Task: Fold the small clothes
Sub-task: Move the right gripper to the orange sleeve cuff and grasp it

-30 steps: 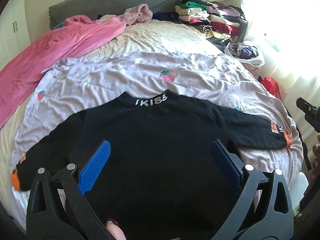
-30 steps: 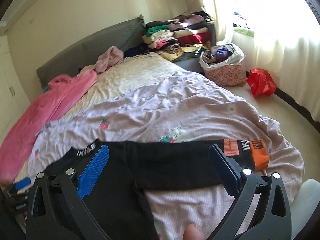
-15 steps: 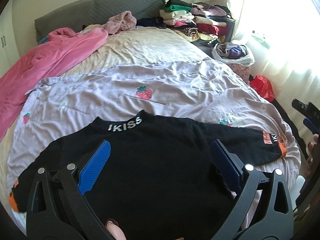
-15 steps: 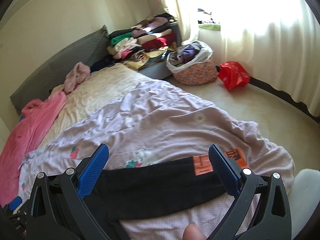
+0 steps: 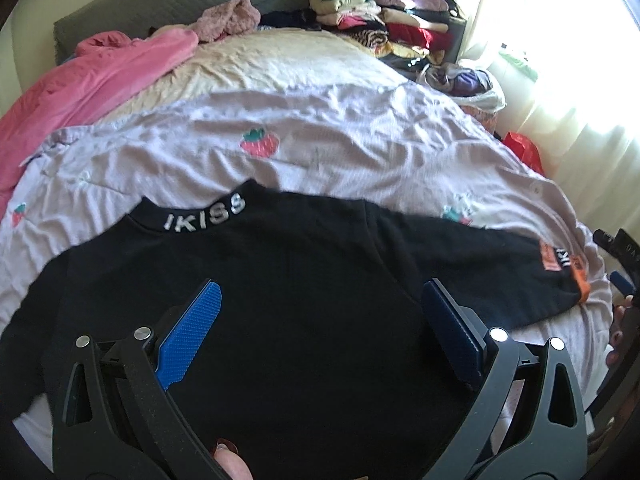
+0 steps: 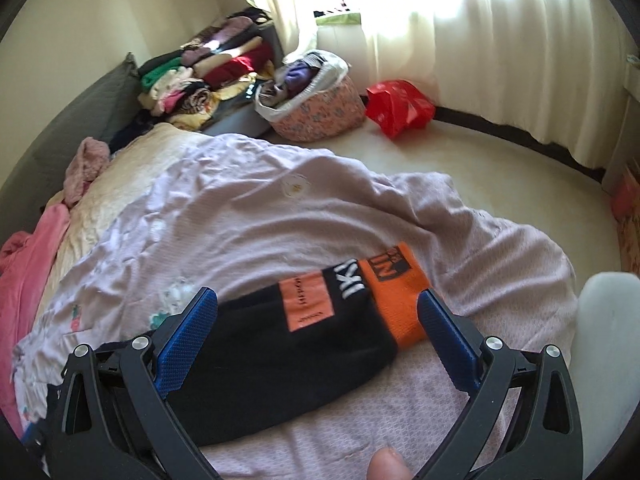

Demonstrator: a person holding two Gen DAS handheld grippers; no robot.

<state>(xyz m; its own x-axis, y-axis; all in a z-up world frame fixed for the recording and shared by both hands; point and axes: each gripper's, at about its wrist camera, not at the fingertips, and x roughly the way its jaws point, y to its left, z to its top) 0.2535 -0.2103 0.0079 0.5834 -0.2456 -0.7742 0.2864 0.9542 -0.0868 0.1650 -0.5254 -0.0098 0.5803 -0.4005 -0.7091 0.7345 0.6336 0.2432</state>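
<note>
right gripper [image 6: 316, 320] swings out along the sleeve now, and where a second ago it looked over the collar and the black body, its view is filled by the orange cuff [image 6: 394, 292] at the sleeve's end, the cuff sitting right between the blue pads [image 6: 188, 336]. left gripper [image 5: 320, 320] shifts less, drifting so the black top [image 5: 260, 300] fills more of its lower view, the white lettered collar [image 5: 204, 216] now at about 11 o'clock from its fingers. my read: the garment is spread flat, front down or up i can't say, and the first fold is being lined up, most likely the right sleeve brought in across the body. the top lies on the lilac strawberry quilt [image 5: 320, 140] at the near end of the bed, collar pointing away, right sleeve stretched out toward 3 o'clock in the left view, where the other tool just peeks in at the frame edge. jaws on the left: spread wide, nothing between them, hovering over the chest of the top, and whether the tips brush the cloth i cannot tell. jaws on the right: also spread wide, straddling the sleeve end, the right-hand pad just beside the orange cuff, nothing pinched yet. off at 12 o'clock sits a pile of folded clothes [image 5: 372, 16], with a pink blanket [image 5: 88, 80] at 10 o'clock and a laundry basket [image 6: 316, 100] on the floor, all well apart from the action.
</note>
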